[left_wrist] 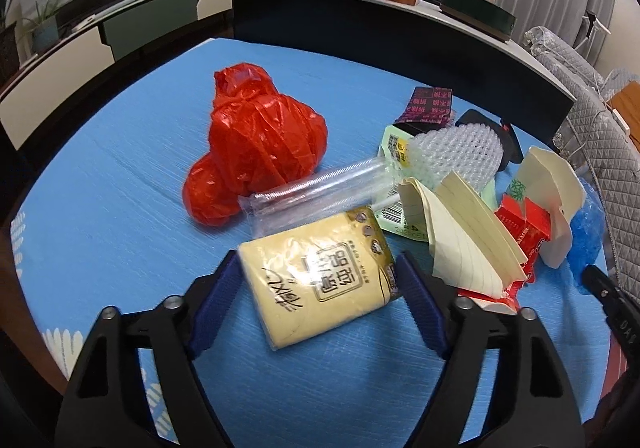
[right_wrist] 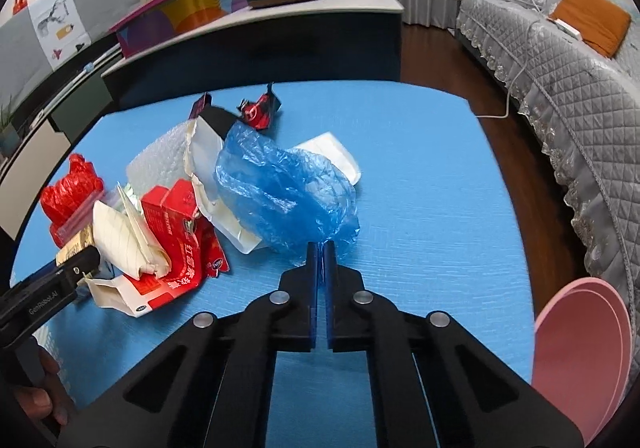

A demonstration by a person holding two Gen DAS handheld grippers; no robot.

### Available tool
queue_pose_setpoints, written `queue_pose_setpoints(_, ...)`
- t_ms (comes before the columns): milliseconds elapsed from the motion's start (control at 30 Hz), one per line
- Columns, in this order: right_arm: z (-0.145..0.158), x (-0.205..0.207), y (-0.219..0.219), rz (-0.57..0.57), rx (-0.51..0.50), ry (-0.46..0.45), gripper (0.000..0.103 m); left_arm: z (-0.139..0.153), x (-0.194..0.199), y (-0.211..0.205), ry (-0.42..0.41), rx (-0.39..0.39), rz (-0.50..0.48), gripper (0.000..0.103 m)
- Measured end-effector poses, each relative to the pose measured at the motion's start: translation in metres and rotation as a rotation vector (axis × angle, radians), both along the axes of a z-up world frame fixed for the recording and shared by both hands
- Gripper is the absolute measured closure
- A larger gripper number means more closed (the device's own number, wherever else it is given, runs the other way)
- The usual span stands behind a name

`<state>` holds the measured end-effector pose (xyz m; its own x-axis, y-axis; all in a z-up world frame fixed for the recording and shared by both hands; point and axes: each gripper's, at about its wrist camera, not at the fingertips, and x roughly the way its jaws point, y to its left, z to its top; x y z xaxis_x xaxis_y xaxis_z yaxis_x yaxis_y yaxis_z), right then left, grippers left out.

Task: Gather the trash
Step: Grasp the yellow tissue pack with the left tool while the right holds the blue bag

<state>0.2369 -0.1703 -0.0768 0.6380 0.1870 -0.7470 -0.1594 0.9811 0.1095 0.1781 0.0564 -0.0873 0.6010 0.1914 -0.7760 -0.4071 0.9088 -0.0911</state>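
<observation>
Red bag (left_wrist: 256, 144), blue bag (right_wrist: 284, 192), cream tissue pack (left_wrist: 320, 280), plain blue cloth (left_wrist: 120, 208).

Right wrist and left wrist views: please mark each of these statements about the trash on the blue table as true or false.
1. The right gripper is shut on the edge of the blue plastic bag. True.
2. The yellow tissue pack lies between the left gripper fingers. True.
3. The red plastic bag hangs in the air. False: it rests on the blue table.
4. The clear plastic tube stands upright. False: it lies flat.
</observation>
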Motion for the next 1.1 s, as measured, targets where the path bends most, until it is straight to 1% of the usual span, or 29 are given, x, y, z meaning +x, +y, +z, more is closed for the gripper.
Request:
queue_pose_setpoints(100, 0.010, -0.008, -0.003, -0.006, -0.002, -0.028, 0.101, 0.005, -0.004, 0.001, -0.015, 0.007, 0.000, 0.039)
queue_pose_setpoints(133, 0.014, -0.012, -0.003, -0.009, -0.001, -0.037, 0.101, 0.007, -0.006, 0.001, -0.021, 0.014, -0.001, 0.049)
queue_pose_setpoints(200, 0.019, -0.017, -0.005, -0.012, -0.001, -0.048, 0.101, 0.011, -0.009, 0.001, -0.032, 0.027, -0.008, 0.056)
queue_pose_setpoints(300, 0.027, -0.028, -0.007, -0.015, -0.005, -0.067, 0.101, 0.010, -0.012, 0.002, -0.027, 0.029, -0.018, 0.057)
queue_pose_setpoints(333, 0.029, -0.032, -0.008, -0.016, -0.004, -0.072, 0.101, 0.008, -0.015, 0.005, -0.027, 0.016, -0.012, 0.057)
queue_pose_setpoints(367, 0.031, -0.034, -0.009, -0.017, -0.002, -0.076, 0.101, 0.008, -0.017, 0.007, -0.033, 0.003, -0.006, 0.056)
queue_pose_setpoints(400, 0.033, -0.038, -0.010, -0.019, 0.000, -0.081, 0.101, 0.008, -0.020, 0.011, -0.043, -0.011, 0.003, 0.051)
queue_pose_setpoints(433, 0.035, -0.042, -0.011, -0.021, 0.003, -0.085, 0.101, 0.008, -0.022, 0.015, -0.055, -0.027, 0.010, 0.038)
queue_pose_setpoints(500, 0.040, -0.049, -0.013, -0.023, 0.006, -0.096, 0.101, 0.009, -0.024, 0.018, -0.068, -0.057, 0.004, 0.028)
queue_pose_setpoints(567, 0.042, -0.054, -0.015, -0.023, 0.005, -0.102, 0.101, 0.009, -0.023, 0.016, -0.073, -0.072, -0.014, 0.027)
queue_pose_setpoints(633, 0.043, -0.058, -0.017, -0.022, 0.006, -0.103, 0.101, 0.006, -0.020, 0.011, -0.055, -0.062, -0.028, 0.021)
queue_pose_setpoints(800, 0.048, -0.065, -0.024, -0.023, 0.009, -0.112, 0.101, -0.001, -0.012, -0.001, -0.012, -0.044, -0.040, 0.018)
queue_pose_setpoints(900, 0.049, -0.068, -0.029, -0.026, 0.014, -0.115, 0.101, -0.007, -0.004, -0.011, 0.023, -0.018, -0.048, 0.017)
queue_pose_setpoints(1033, 0.050, -0.073, -0.034, -0.027, 0.015, -0.119, 0.101, -0.012, 0.001, -0.012, 0.048, -0.018, -0.021, 0.017)
queue_pose_setpoints(1067, 0.050, -0.074, -0.035, -0.027, 0.015, -0.120, 0.101, -0.011, 0.002, -0.012, 0.049, -0.008, -0.014, 0.017)
queue_pose_setpoints(1100, 0.051, -0.075, -0.036, -0.026, 0.016, -0.123, 0.101, -0.010, 0.003, -0.014, 0.048, 0.019, -0.004, 0.017)
